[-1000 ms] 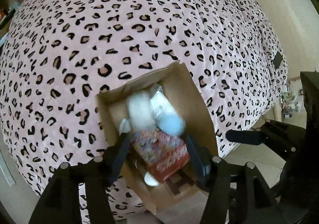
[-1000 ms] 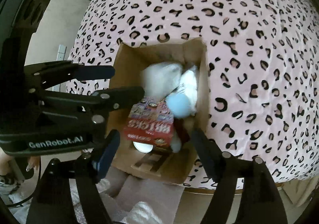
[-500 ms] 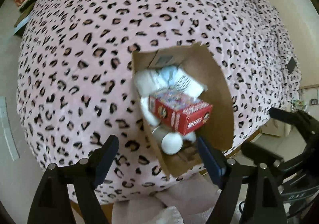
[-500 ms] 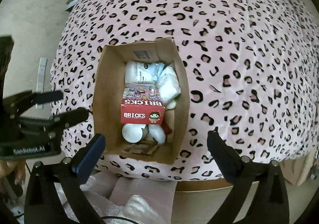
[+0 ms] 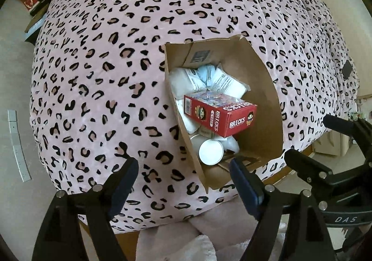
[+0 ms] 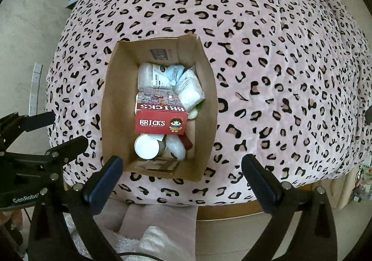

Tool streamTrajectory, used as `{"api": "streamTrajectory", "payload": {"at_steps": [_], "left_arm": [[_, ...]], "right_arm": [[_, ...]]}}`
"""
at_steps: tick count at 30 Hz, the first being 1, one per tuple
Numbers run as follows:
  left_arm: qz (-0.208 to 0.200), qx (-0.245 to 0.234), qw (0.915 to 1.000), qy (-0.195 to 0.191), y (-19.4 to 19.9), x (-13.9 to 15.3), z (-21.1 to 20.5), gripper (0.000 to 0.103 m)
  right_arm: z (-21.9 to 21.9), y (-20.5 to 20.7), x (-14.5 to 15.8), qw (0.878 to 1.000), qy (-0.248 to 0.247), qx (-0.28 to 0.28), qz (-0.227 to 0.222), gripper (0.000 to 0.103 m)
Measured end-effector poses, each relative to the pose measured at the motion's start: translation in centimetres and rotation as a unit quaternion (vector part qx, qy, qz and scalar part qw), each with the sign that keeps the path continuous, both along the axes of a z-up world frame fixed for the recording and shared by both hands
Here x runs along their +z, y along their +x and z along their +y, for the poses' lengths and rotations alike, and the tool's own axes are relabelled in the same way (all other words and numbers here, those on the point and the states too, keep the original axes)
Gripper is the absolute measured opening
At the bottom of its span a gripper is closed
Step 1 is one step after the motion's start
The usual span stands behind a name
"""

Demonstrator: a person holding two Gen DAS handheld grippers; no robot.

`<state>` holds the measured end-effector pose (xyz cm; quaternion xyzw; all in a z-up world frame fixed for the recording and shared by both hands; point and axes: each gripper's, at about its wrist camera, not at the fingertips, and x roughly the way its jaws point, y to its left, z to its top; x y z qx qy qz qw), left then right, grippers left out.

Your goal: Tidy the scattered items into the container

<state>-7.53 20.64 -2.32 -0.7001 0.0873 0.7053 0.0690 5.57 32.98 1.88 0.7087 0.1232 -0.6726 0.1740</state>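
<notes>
An open brown cardboard box (image 6: pixel 116 103) sits on a pink bedspread with a black and tan leopard print (image 6: pixel 267 56), just left of centre in the right wrist view and right of centre in the left wrist view (image 5: pixel 262 89). Lying on top of the pile inside it is a red rectangular carton printed BRICKS (image 6: pixel 161 117), tilted on its side in the left wrist view (image 5: pixel 220 114). Above the carton in the frame are white plastic-wrapped packs (image 6: pixel 151 77) with a pale blue piece (image 6: pixel 174 70) tucked between them. Below the carton a round white cup (image 6: pixel 146 147) lies with its circular face turned up, and beside it a white translucent wrapped lump (image 6: pixel 176 147) and a dark red piece (image 6: pixel 187 141) that is too hidden to identify.

The left gripper (image 5: pixel 183 182) hangs at the bottom of its frame with its blue-padded jaws spread wide and nothing between them, over the bedspread at the box's lower left edge. The right gripper (image 6: pixel 181 179) hangs at the bottom of its frame with its jaws spread very wide and empty, over the box's lower edge. Each gripper's black frame shows at the side of the other's view. At the bottom of both frames lie a pale pink cloth (image 6: pixel 160 221) and a fluffy white fabric (image 6: pixel 160 244)
</notes>
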Motion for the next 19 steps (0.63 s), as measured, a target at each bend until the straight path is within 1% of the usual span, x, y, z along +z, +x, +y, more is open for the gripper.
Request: {"api": "streamTrajectory", "payload": {"at_steps": [14, 19], "left_arm": [[0.005, -0.009, 0.9990, -0.042, 0.4, -0.4, 0.0, 0.083], [0.000, 0.000, 0.9991, -0.043, 0.3, -0.4, -0.5, 0.083]], "right_arm": [[-0.3, 0.2, -0.6, 1.000, 0.004, 0.008, 0.002, 0.103], [-0.7, 0.2, -1.1, 1.000, 0.005, 0.014, 0.006, 0.103]]}}
